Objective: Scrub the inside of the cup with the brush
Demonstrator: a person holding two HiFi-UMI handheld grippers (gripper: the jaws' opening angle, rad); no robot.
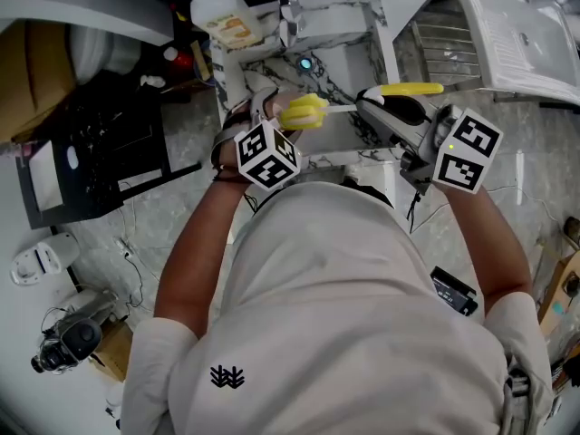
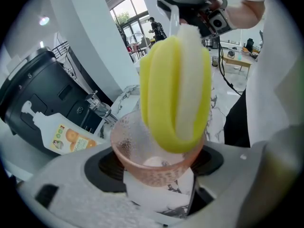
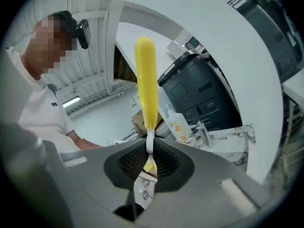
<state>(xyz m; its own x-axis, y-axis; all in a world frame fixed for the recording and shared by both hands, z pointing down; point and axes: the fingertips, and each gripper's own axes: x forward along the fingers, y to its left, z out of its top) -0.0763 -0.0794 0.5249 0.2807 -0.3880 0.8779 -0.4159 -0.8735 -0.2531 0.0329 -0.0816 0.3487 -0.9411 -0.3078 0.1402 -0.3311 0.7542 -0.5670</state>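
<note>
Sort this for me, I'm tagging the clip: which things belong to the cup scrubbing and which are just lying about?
In use: pink cup in the left gripper; yellow brush in the right gripper.
Lying about: soap bottle, faucet, black appliance, camera on the floor.

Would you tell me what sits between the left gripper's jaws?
A gripped translucent pink textured cup, yellow sponge brush at its mouth, per the left gripper view.
</note>
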